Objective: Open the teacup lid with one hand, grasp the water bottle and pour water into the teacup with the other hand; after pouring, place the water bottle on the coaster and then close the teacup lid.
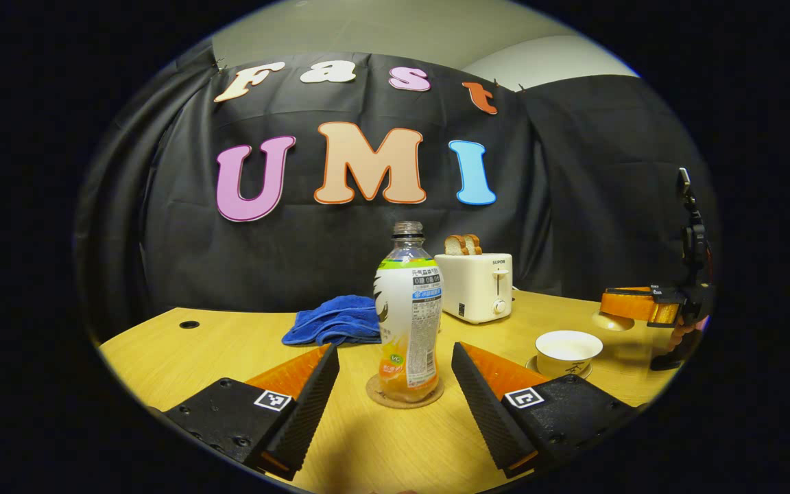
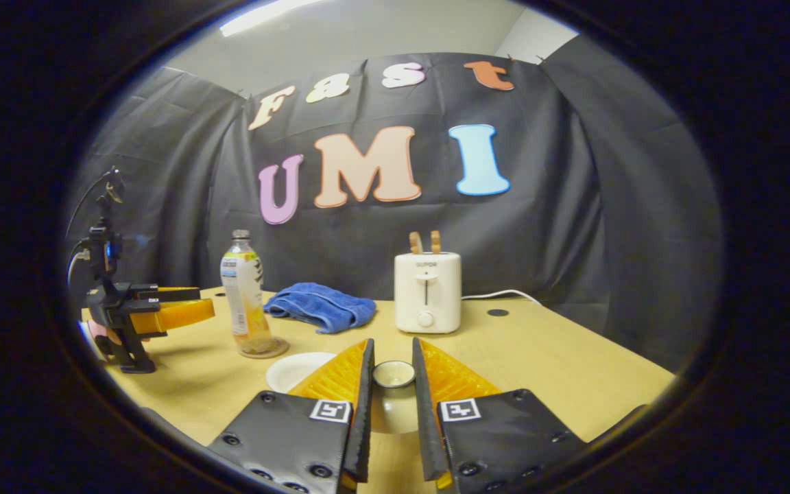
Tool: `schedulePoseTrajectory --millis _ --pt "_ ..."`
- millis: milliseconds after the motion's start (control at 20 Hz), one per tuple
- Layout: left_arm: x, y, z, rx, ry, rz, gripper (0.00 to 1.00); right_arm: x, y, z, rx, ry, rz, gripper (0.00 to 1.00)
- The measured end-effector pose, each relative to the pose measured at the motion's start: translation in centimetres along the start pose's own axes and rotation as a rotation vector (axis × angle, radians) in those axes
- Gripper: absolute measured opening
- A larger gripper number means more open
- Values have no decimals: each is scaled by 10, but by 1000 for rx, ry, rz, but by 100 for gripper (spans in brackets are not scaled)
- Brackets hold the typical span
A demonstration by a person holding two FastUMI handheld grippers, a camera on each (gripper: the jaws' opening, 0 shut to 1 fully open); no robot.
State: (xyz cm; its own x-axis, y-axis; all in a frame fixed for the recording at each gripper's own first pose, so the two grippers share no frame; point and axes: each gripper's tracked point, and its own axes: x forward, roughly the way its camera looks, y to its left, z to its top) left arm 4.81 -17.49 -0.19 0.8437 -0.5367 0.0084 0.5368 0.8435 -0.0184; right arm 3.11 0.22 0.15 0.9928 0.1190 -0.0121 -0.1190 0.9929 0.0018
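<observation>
On table centre, water bottle (image 1: 408, 312) stands on coaster (image 1: 404, 396) btwn wide-open left gripper (image 1: 395, 374) fingers, not touched. Teacup (image 1: 568, 352) sits uncovered nearby. Right gripper (image 2: 393, 384) pinches teacup lid (image 2: 393, 374). Judging: bottle already placed; only lid closing left.

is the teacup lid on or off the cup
Off. The white ceramic teacup sits open on the wooden table, while the right claw holds its round white lid by the knob, away from it.
</observation>
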Motion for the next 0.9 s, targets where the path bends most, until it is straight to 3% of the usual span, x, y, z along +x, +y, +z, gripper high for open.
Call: schedulePoseTrajectory --millis 300,500,900 --pt "-28 23 -1 2 4 112 96 21 39 -2 1 9 106 34" --pt "-38 36 -1 4 6 186 96 33 54 -8 -2 43 128 32" --pt "-42 34 -1 5 4 177 96 42 67 -26 -31 162 159 33"
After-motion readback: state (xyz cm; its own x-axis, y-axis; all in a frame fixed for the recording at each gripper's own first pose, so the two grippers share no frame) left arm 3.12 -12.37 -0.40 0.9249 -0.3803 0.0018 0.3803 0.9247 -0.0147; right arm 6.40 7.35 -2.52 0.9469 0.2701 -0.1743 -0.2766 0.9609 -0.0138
